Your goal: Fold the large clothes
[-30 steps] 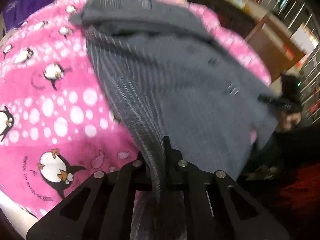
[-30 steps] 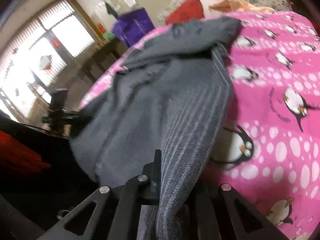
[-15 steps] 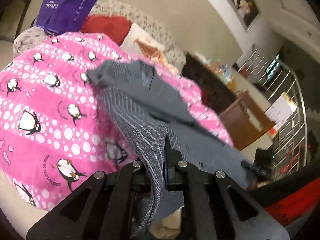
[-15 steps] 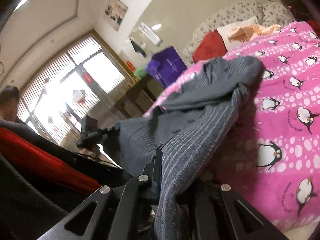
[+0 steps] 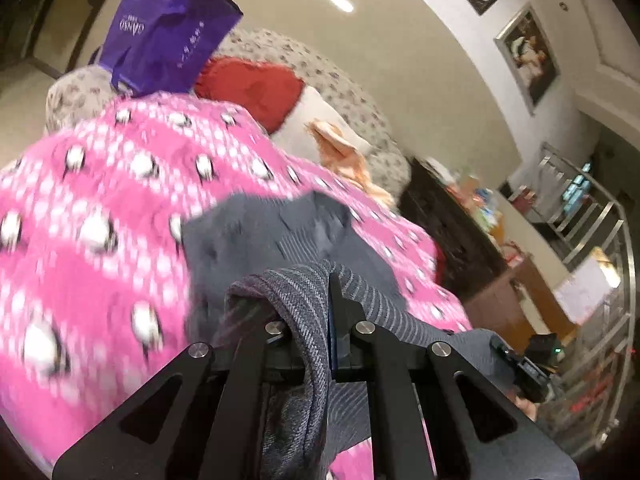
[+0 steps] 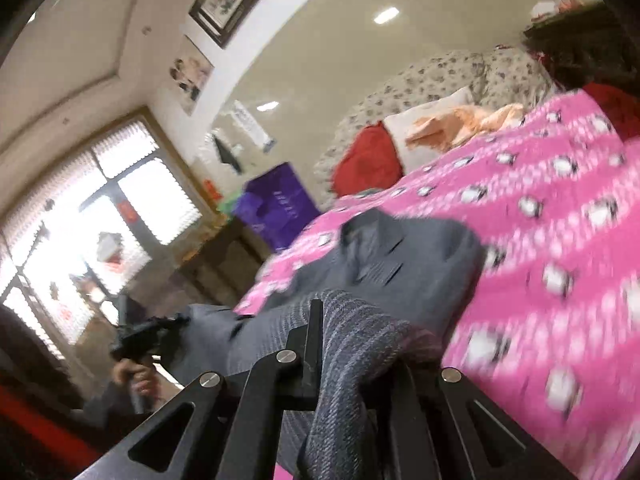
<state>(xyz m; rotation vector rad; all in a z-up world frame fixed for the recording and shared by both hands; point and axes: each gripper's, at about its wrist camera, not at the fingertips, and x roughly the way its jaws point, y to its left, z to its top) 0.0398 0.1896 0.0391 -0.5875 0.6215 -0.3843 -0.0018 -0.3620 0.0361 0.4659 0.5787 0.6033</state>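
A large grey striped garment [image 5: 256, 236] lies on a bed covered by a pink penguin blanket [image 5: 100, 200]. My left gripper [image 5: 320, 300] is shut on one corner of its hem, lifted above the bed, with cloth draped over the jaws. My right gripper [image 6: 336, 320] is shut on the other corner of the garment [image 6: 404, 256], also raised. The garment's far part with the collar rests on the blanket [image 6: 560, 208]. Each gripper shows in the other's view: the right one in the left wrist view [image 5: 528, 368], the left one in the right wrist view [image 6: 140, 336].
A purple bag [image 5: 168, 36], a red cushion [image 5: 256, 88], a white pillow with orange cloth [image 5: 340, 144] lie at the bed's head. A dark cabinet [image 5: 452, 216] and metal railing [image 5: 592, 240] stand right. A bright window [image 6: 100, 216] is left.
Both grippers have lifted the hem and carried it up toward the collar end of the bed. The garment now doubles over itself and much less of it lies spread out.
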